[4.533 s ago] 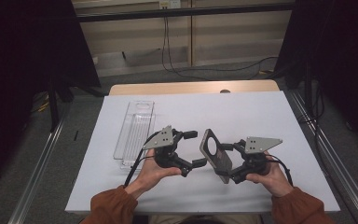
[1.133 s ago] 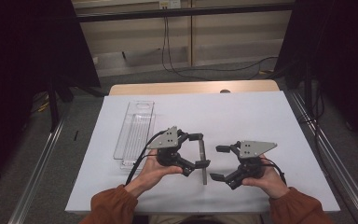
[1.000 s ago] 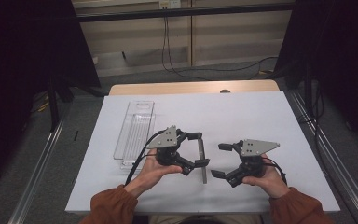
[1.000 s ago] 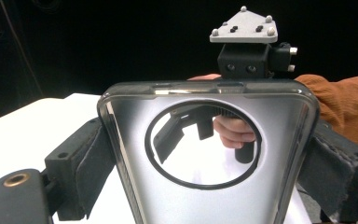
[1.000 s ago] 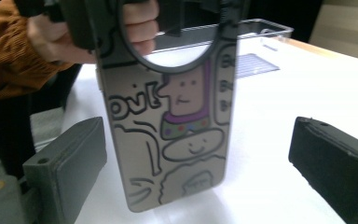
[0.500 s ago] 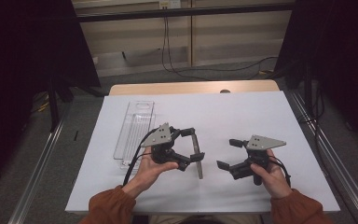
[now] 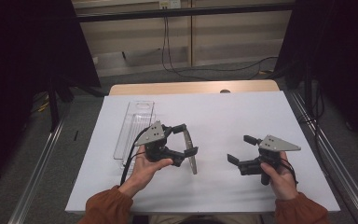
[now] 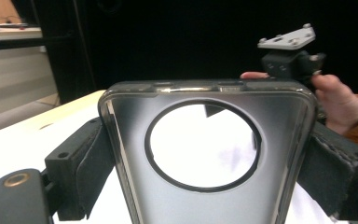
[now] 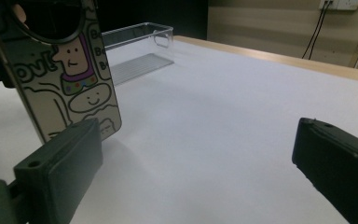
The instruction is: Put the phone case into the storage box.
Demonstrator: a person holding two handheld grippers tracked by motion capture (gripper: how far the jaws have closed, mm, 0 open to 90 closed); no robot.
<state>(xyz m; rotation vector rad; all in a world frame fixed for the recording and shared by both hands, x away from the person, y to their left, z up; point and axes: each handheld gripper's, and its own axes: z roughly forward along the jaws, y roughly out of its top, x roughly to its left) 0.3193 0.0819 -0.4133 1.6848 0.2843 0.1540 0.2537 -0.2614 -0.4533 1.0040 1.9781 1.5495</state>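
Note:
My left gripper (image 7: 186, 140) is shut on a phone case (image 7: 192, 156), held upright on edge just above the white table (image 7: 223, 116). In the left gripper view the smoky case (image 8: 135, 126) with its round camera cutout sits clamped between both pads (image 8: 81, 168). My right gripper (image 7: 239, 148) hangs open to the right of it, apart from the case, with nothing between its jaws. The right gripper view shows the case's cartoon-printed back (image 9: 74, 88) at the far left, beyond the open right gripper (image 9: 198, 163).
A long clear plastic tray (image 7: 133, 128) lies at the left of the table, just beyond the left hand; it appears again as a clear tray (image 9: 137, 46) in the right gripper view. Cables trail on the floor behind the table.
My right gripper let go of the case, which both grippers held earlier, and drew away to the right. The left gripper carried the case slightly left, toward the tray.

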